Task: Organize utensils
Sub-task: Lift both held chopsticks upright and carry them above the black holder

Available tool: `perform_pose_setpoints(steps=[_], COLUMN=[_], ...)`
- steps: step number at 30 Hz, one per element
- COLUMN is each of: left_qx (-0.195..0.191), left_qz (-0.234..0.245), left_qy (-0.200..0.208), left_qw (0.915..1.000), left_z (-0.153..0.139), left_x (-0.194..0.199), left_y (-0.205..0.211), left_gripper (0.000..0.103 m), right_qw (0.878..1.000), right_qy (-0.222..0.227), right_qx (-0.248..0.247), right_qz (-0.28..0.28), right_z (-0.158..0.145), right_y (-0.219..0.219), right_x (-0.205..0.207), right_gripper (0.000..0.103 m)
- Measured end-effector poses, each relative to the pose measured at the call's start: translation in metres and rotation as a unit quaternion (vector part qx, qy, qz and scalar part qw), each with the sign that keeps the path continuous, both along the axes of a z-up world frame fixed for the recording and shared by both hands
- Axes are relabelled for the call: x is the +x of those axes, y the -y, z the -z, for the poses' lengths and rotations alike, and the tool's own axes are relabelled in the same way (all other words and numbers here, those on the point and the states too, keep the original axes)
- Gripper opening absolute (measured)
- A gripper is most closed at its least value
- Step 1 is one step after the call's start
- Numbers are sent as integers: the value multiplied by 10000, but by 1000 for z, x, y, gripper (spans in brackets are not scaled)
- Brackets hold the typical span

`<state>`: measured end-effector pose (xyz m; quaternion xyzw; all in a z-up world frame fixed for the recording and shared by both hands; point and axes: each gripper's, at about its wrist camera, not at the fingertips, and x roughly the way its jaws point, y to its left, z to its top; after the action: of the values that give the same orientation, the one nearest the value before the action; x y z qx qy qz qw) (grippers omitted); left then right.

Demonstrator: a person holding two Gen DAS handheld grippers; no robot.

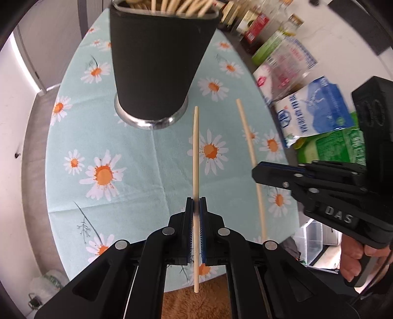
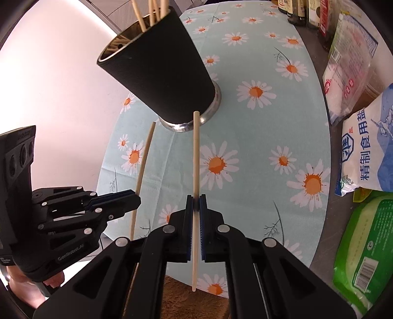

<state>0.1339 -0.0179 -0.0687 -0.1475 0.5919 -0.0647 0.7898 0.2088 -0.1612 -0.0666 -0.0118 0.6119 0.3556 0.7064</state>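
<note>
A black utensil holder (image 1: 157, 61) with a steel base stands on the daisy tablecloth, with several pale wooden chopsticks sticking out of its top. My left gripper (image 1: 196, 203) is shut on a single wooden chopstick (image 1: 195, 152), held above the cloth just right of the holder's base. In the right wrist view my right gripper (image 2: 196, 200) is shut on a second chopstick (image 2: 195, 157) whose far tip overlaps the holder (image 2: 157, 71) base. Each gripper shows in the other's view: the right gripper (image 1: 258, 171) with its chopstick (image 1: 248, 137), the left gripper (image 2: 136, 202) with its chopstick (image 2: 145, 159).
Food packets crowd the table's right side: a blue and white salt bag (image 1: 314, 112), green packs (image 2: 363, 247) and a clear bag (image 2: 346, 71). Dark bottles (image 2: 302, 12) stand at the back. The round table edge (image 1: 52, 171) drops off at left; brown carpet (image 1: 213, 301) lies below.
</note>
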Motion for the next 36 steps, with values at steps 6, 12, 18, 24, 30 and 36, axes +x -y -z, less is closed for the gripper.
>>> perform_pose_setpoints(steps=[6,12,18,24,30,36], left_qx=[-278,-454,-556,-695,-754,-773], left_qz=[29,282,233,90,-44,-53], left_qy=[558,1066,1415,1872,2472,3028], left_qw=[9981,9929,9881,9798,9660,9499], left_z=[-28,-52,-67,-86,-114,-141], left_x=[-15,-28,-29,-19,-5,10], left_y=[-17,-30,-50,-69,-81,-86], left_gripper=[4,4,4,4,4,4], right_qw=[9996,9982,9945,9874,9750,9507], right_qy=[229,480,755,1121,1670,2430], right_qx=[88,235,456,776,1168,1684], right_qz=[147,262,562,808,888,935], right_z=[-25,-51,-77,-102,-130,-166], right_y=[-19,-36,-43,-43,-44,-42], right_x=[-14,-26,-27,-18,-4,9], right_gripper=[6,6,6,6,6,6])
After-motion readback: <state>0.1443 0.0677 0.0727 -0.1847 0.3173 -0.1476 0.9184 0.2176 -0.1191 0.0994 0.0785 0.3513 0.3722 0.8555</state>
